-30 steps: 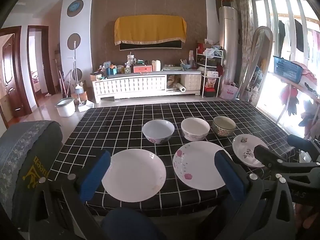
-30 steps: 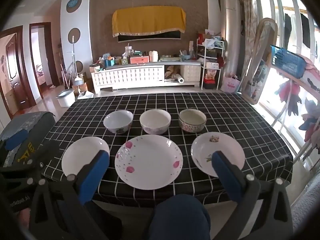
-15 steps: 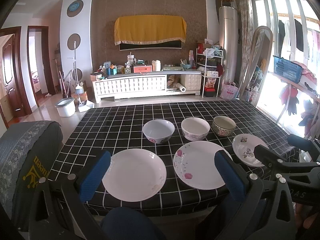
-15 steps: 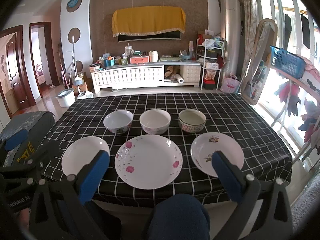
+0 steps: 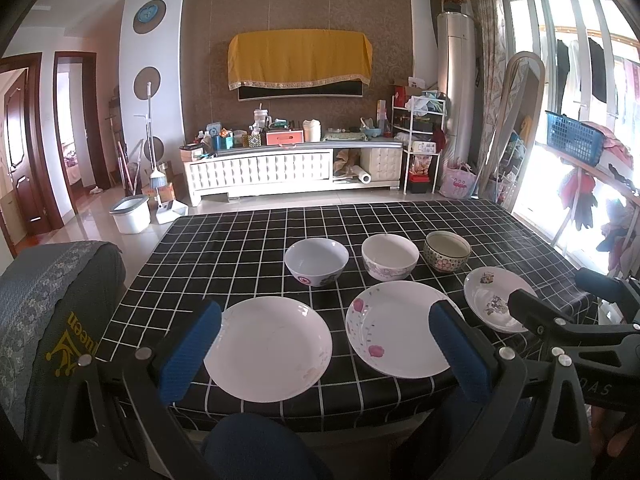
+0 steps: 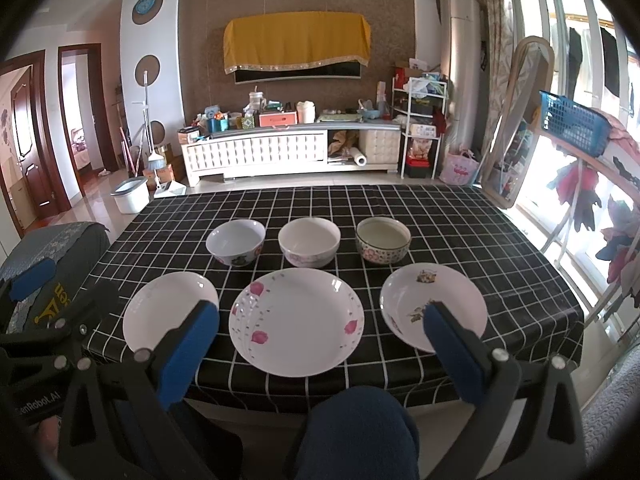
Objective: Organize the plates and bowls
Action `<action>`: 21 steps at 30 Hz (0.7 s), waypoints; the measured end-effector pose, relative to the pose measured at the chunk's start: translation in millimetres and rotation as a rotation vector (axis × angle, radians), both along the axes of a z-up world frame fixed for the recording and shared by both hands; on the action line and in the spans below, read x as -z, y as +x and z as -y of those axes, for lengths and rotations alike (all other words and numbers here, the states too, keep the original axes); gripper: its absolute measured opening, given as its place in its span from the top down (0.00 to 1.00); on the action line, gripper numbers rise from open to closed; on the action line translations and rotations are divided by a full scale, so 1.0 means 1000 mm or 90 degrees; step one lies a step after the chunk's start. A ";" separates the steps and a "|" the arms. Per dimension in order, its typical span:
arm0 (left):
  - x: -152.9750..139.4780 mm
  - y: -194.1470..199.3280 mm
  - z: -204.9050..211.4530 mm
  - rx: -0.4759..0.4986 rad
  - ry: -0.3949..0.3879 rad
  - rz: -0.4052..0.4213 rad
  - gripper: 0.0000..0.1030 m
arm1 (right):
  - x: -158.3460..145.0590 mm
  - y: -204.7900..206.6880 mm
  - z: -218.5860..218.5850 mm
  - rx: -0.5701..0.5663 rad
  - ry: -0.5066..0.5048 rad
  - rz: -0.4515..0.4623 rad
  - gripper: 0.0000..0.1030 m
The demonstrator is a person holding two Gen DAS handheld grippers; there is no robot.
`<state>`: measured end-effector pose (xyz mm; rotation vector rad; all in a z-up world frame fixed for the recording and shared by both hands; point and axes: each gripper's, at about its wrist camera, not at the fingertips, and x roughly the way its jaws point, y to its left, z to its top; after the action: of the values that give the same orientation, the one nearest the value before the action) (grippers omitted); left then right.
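Observation:
Three plates lie in a row near the front edge of the checked table: a plain white plate, a large pink-flowered plate and a small flowered plate. Behind them stand a white bowl, a cream bowl and a patterned bowl. My left gripper is open and empty, hovering in front of the white plate and the pink-flowered plate. My right gripper is open and empty, in front of the pink-flowered plate.
A grey covered chair stands at the table's left. My knee is below the front edge. A TV cabinet, a shelf rack and a mirror stand beyond the table.

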<state>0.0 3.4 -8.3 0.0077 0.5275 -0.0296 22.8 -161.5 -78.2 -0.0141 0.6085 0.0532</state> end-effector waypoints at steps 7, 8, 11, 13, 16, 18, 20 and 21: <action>0.001 -0.001 0.000 0.000 0.001 0.001 0.00 | 0.000 -0.001 0.000 0.000 0.000 0.000 0.00; 0.001 -0.001 0.000 0.000 0.000 0.001 0.00 | 0.000 -0.001 0.000 0.000 0.000 -0.001 0.00; 0.001 -0.001 0.000 0.000 0.000 -0.001 0.00 | 0.000 -0.001 0.000 0.000 0.000 -0.001 0.00; 0.002 -0.002 -0.001 0.001 0.000 -0.002 0.00 | 0.000 -0.002 0.000 0.000 0.000 -0.003 0.00; 0.002 -0.003 -0.002 0.001 0.000 -0.002 0.00 | 0.001 -0.003 -0.001 0.001 -0.001 -0.004 0.00; 0.002 -0.002 -0.001 0.000 0.000 -0.001 0.00 | 0.001 -0.003 -0.001 0.001 -0.001 -0.004 0.00; 0.002 -0.002 -0.001 0.001 0.000 -0.003 0.00 | 0.001 -0.003 -0.001 0.001 -0.001 -0.004 0.00; 0.003 -0.003 -0.001 0.001 0.000 -0.004 0.00 | 0.001 -0.003 -0.001 0.001 -0.002 -0.004 0.00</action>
<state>-3.1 4.9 -11.7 0.0072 0.5335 -0.0305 20.3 -160.8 -79.6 -0.0158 0.6145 0.0507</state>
